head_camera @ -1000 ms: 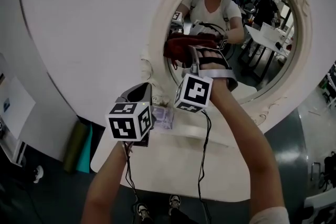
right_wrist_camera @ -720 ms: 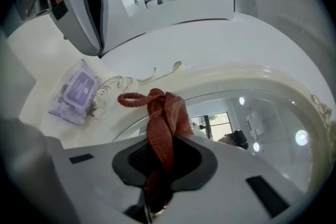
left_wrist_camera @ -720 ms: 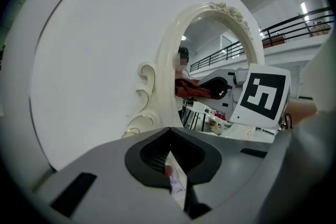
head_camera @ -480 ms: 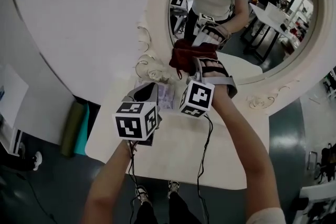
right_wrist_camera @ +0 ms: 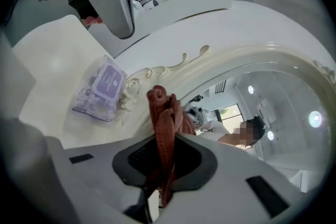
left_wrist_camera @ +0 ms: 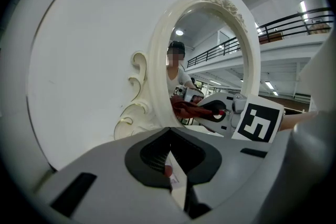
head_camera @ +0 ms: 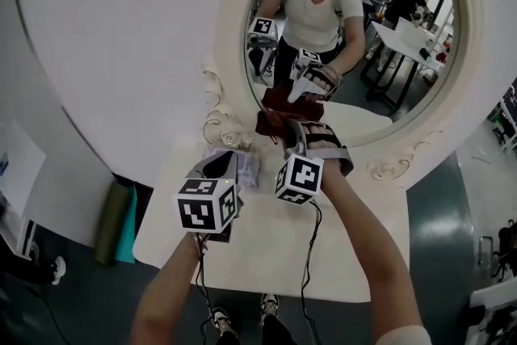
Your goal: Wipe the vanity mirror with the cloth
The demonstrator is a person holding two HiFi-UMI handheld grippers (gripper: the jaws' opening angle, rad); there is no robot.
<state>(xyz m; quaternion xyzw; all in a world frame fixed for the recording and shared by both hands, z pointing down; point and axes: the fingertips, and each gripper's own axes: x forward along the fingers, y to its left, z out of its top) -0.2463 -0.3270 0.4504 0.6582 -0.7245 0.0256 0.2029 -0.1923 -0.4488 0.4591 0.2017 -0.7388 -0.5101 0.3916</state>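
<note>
Dark red cloth (right_wrist_camera: 163, 113): bunched into a thick fold, clamped between the jaws of the right claw (right_wrist_camera: 164, 147), standing up past the tips and trailing down behind them. In the head view, pressed low on the glass of the vanity mirror (head_camera: 229, 36), meeting its own reflection near the lower left of the frame.

Mirror: oval, cream frame with carved scrolls, upright at the back of a white worktop (head_camera: 355, 246), against a white wall (head_camera: 121, 28). In the glass: a person in a white top, both claws, and tables farther back in the room.

Right claw: stretched forward at the end of the right arm, marker cube on the near side, jaws toward the glass.

Left claw (left_wrist_camera: 170, 147): held back from the mirror, left of the right claw and nearer the person, above the left part of the worktop. Jaw tips together, only a thin sliver open behind them, nothing gripped.

Pack of wipes (right_wrist_camera: 102, 89): pale purple, flat on the worktop, just beside the scrolled foot of the frame. In the head view, partly covered by the left claw.

Beyond the left edge of the worktop, on the dark floor: two upright rolls (head_camera: 121, 222), one green, one teal, side by side. Not clear what they are.
</note>
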